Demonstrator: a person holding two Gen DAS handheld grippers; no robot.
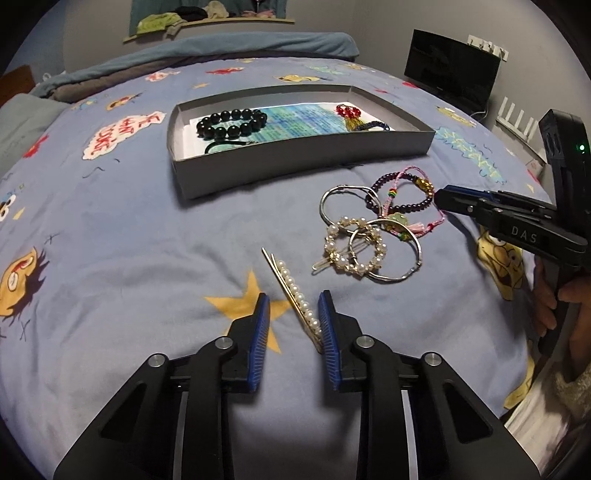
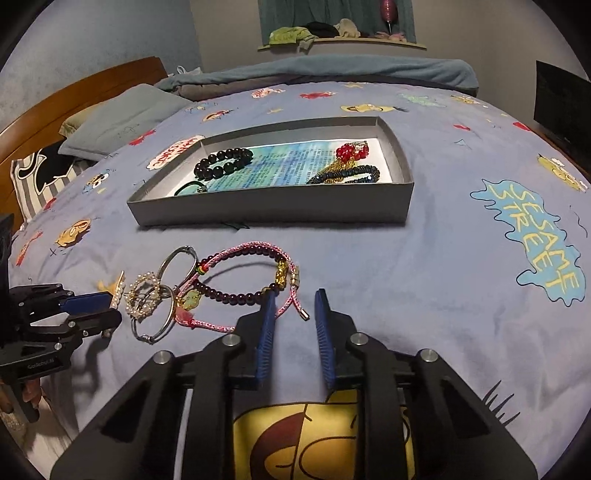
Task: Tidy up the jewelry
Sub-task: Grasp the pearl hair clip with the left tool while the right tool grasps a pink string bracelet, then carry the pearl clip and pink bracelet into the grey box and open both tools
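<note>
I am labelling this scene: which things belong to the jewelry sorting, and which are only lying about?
Belong to the job:
grey box
pearl hair clip
pearl ring clip
silver bangles
pink cord bracelet
left tool
right tool

Lying about:
pillow
black monitor
clothes on shelf

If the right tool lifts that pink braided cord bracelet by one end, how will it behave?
The pink cord bracelet will probably hang limp, since it lies in loose curves on the bedspread. It may drag the purple bead bracelet, which crosses it. Its gold beads could swing.
</note>
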